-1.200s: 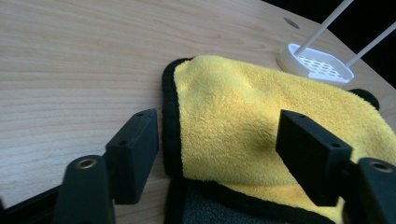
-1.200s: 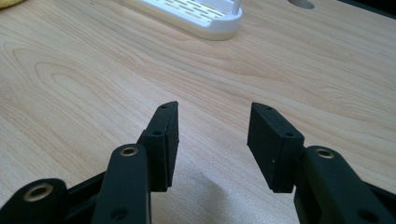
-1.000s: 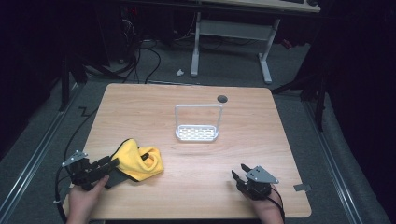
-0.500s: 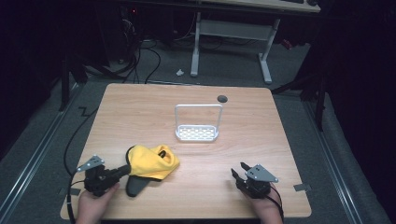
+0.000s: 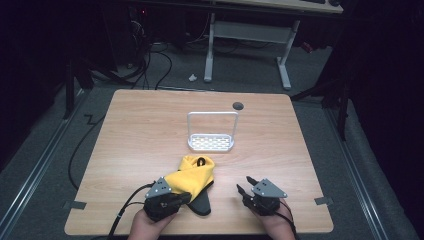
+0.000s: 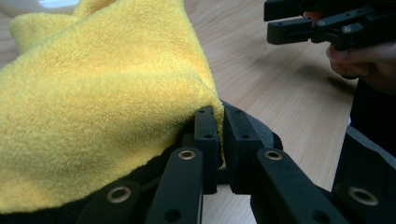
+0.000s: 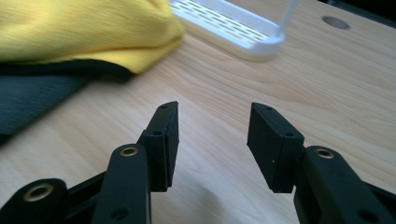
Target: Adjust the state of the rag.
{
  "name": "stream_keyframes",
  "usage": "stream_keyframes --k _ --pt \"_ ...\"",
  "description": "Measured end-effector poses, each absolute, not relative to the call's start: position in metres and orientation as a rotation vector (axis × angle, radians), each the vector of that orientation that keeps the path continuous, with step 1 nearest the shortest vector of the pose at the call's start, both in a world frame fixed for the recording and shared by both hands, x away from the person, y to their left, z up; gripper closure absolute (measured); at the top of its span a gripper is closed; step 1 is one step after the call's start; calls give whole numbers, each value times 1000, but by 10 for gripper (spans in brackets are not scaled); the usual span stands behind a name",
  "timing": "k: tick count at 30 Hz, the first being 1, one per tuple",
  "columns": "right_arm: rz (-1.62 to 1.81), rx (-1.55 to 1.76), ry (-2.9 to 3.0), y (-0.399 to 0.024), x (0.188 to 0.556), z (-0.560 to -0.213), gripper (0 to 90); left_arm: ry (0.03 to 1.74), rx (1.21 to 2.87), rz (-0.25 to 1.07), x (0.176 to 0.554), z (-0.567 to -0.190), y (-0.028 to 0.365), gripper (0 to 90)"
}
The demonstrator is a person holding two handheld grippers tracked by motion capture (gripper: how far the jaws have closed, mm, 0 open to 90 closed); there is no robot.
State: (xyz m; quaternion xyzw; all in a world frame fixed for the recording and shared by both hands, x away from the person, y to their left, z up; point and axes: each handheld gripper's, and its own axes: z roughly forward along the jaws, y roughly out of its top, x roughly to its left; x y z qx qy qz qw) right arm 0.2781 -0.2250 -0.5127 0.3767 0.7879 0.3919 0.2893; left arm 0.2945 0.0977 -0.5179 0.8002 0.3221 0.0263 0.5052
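Left gripper (image 5: 186, 198): at about 7 o'clock on the tabletop, its jaws pinching an edge of the yellow cloth (image 5: 192, 176); in the left gripper view only a thin fold sits between the pads
Right gripper (image 5: 246, 186): at about 5 o'clock, jaws spread and holding nothing, hovering just off the wood
Cloth: bunched at 6 o'clock between the two grippers, yellow pile on top, a dark grey underside (image 5: 201, 203) spilling out beneath
Risk, slip: the hold looks shallow, so a sharp pull could draw the edge out of the jaws
Risk, drag: the loose bulk lies on the wood and may trail or twist rather than open flat if lifted from one corner
Risk, knock: the white rack (image 5: 211, 131) stands just beyond the cloth toward 12 o'clock; a forward sweep could push it
Tabletop (image 5: 145, 125): pale wood grain, bare apart from these things, a dark round grommet hole (image 5: 238, 105) near the far edge at 1 o'clock
Room: dim; grey carpet, black cables at 10 o'clock, the white legs of another desk (image 5: 247, 40) behind
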Motion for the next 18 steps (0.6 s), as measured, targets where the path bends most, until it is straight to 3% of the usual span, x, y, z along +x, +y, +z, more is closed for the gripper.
stream_keyframes --k 18 --pt "1069 731 2355 -127 261 -520 549 799 1816 86 289 -507 110 852"
